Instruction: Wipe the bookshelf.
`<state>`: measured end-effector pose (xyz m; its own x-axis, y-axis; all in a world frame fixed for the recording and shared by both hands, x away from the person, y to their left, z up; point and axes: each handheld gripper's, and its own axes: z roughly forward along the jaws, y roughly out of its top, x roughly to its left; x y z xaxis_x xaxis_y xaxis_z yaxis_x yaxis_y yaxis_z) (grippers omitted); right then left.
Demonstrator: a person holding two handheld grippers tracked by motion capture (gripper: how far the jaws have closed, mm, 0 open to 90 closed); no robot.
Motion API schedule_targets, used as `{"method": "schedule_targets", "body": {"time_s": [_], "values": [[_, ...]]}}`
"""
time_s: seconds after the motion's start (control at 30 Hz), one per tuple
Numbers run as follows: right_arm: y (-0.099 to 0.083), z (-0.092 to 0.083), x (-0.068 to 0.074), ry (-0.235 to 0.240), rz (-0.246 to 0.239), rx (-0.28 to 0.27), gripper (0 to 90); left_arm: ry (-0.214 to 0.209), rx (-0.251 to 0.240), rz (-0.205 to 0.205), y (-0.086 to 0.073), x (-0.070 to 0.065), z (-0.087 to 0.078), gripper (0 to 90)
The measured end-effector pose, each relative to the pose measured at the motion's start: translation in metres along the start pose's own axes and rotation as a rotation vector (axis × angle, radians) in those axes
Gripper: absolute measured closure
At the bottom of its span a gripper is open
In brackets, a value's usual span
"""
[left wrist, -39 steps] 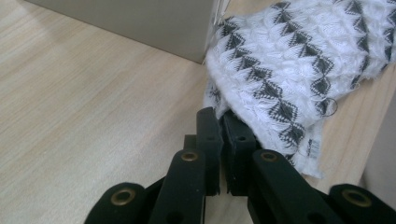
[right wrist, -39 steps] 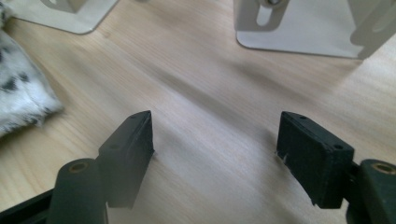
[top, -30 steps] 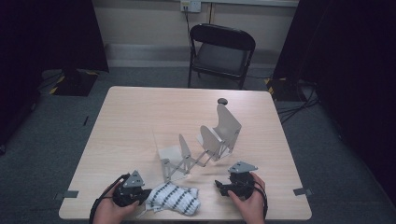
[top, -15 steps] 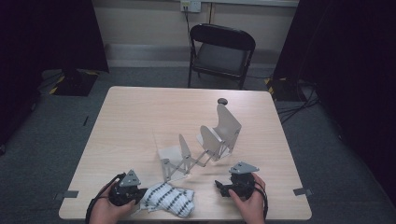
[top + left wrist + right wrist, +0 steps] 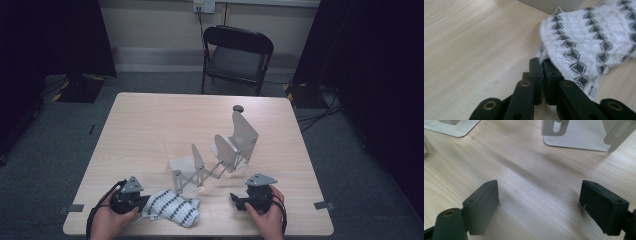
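Risk right now is my left gripper [image 5: 543, 75] only pinching a thin corner of the knitted cloth [image 5: 172, 207], so a tug could slip it free or drag it off the table [image 5: 150, 125] edge. Cloth lies bunched near the front edge between my hands, long axis running left-right, while my right gripper [image 5: 539, 205] sits wide open with nothing in it.

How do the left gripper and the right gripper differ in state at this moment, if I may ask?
The left gripper is shut on the patterned white cloth; the right gripper is open with nothing between its jaws. In the high view the left touches the cloth; the right hovers apart. Both have black jaws, near the table's front edge.
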<state>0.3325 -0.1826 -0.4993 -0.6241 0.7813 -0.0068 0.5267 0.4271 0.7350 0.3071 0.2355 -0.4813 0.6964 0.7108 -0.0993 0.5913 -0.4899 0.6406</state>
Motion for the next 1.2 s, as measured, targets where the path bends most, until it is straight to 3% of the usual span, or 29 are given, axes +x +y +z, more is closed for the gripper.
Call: {"method": "schedule_targets", "body": {"time_s": [0.4,0.47,0.57,0.6,0.77,0.97,1.2], "values": [[0.001,0.000,-0.001,-0.002,0.003,0.000,15.5,0.061,0.014,-0.038,0.015,0.039,0.004,86.4],[0.000,0.001,-0.001,-0.002,0.001,0.000,15.5,0.061,0.013,-0.046,0.019,0.044,0.005,86.4],[0.001,0.001,-0.001,0.000,0.002,0.000,15.6,0.043,-0.006,-0.090,0.020,0.054,0.008,86.1],[0.001,0.001,-0.001,0.001,0.002,-0.001,15.5,0.050,-0.001,-0.083,0.020,0.055,0.008,86.0],[0.001,0.001,-0.002,0.000,0.002,-0.001,15.6,0.076,-0.008,-0.080,0.022,0.055,0.005,78.0],[0.001,0.001,-0.002,0.000,0.004,-0.001,15.6,0.105,-0.046,-0.131,0.019,0.054,-0.005,61.7],[0.001,0.001,-0.003,0.003,0.005,-0.002,16.0,0.132,-0.061,-0.084,0.023,0.041,-0.023,58.5]]}}
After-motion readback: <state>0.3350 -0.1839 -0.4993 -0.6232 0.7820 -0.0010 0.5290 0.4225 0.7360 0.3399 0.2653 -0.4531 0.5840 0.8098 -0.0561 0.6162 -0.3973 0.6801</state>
